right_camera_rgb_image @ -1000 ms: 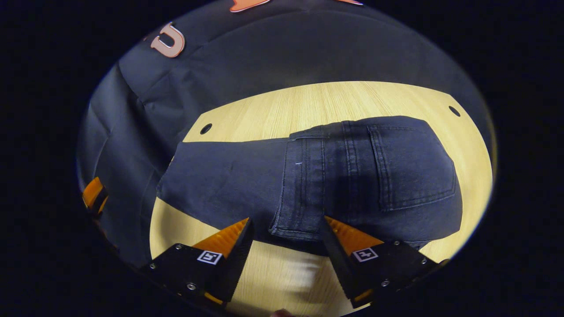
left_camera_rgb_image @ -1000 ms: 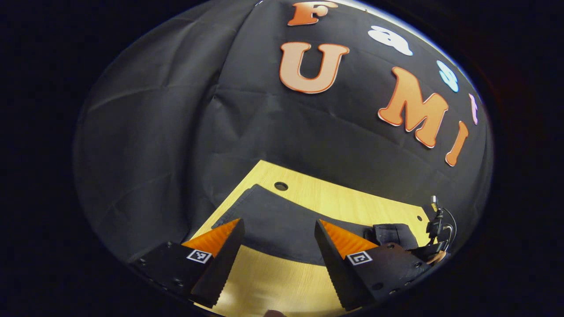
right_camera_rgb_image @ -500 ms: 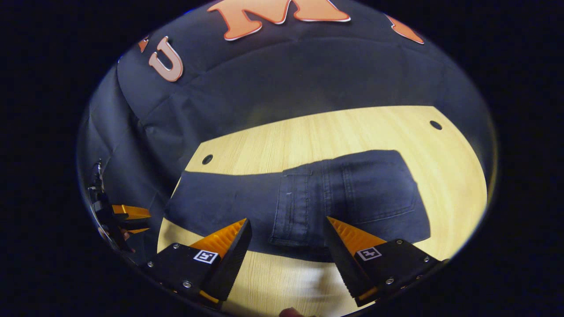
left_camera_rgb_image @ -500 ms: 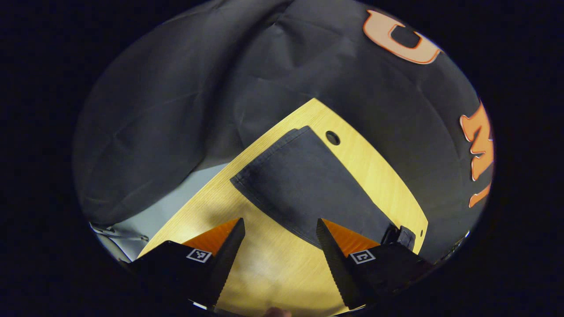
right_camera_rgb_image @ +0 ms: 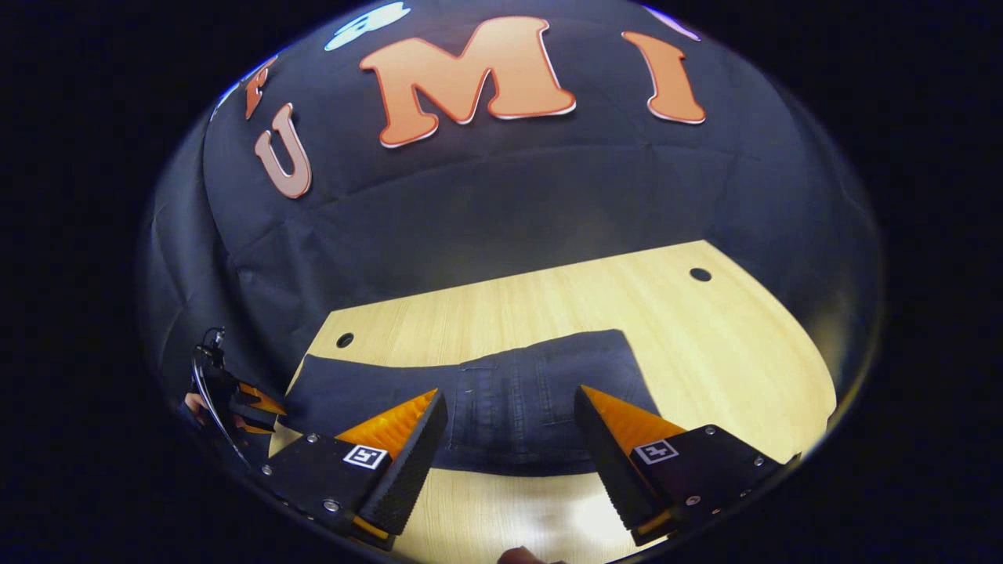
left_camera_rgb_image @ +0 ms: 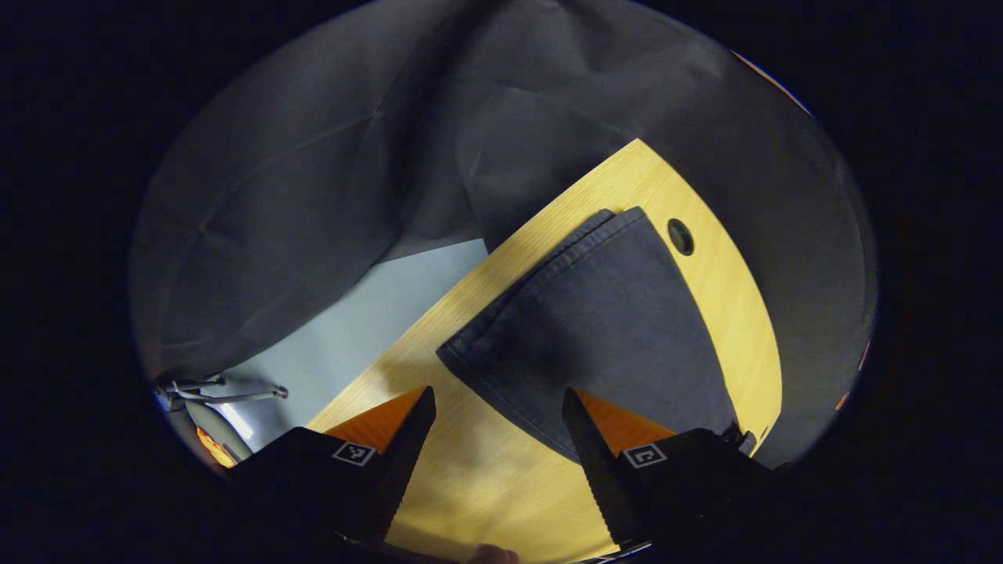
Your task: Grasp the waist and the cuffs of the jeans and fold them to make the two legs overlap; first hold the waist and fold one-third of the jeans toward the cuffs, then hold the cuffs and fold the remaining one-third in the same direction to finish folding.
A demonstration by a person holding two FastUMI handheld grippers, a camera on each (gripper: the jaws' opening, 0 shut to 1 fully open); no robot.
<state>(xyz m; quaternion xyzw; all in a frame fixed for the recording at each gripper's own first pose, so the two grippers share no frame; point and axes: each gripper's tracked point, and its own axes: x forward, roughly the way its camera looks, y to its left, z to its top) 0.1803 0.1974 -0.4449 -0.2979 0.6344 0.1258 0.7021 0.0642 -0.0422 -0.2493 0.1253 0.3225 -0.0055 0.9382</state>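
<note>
The dark jeans (right_camera_rgb_image: pixel 541 376) lie flat on the wooden table (right_camera_rgb_image: pixel 548 305), with the waist part and its seams folded over the legs. Their cuff end (left_camera_rgb_image: pixel 603 313) reaches toward the table's corner beside a round hole (left_camera_rgb_image: pixel 680 236). My left gripper (left_camera_rgb_image: pixel 497 393) hovers open just short of the cuffs' hem, its right finger (left_camera_rgb_image: pixel 595 427) over the denim. It is also visible far left as the left gripper (right_camera_rgb_image: pixel 252 403). My right gripper (right_camera_rgb_image: pixel 509 398) is open, raised in front of the folded waist part, with nothing between its fingers.
Black cloth walls close in the table at the back and left. Grey floor (left_camera_rgb_image: pixel 353 329) lies past the table's left edge, with a metal stand and cables (left_camera_rgb_image: pixel 219 389) on it. Small holes (right_camera_rgb_image: pixel 345 340) (right_camera_rgb_image: pixel 700 274) mark the tabletop's far corners.
The right gripper has drawn back and tilted up, so the jeans look smaller and lower. The left gripper has swung left toward the cuff end. Both stayed open.
</note>
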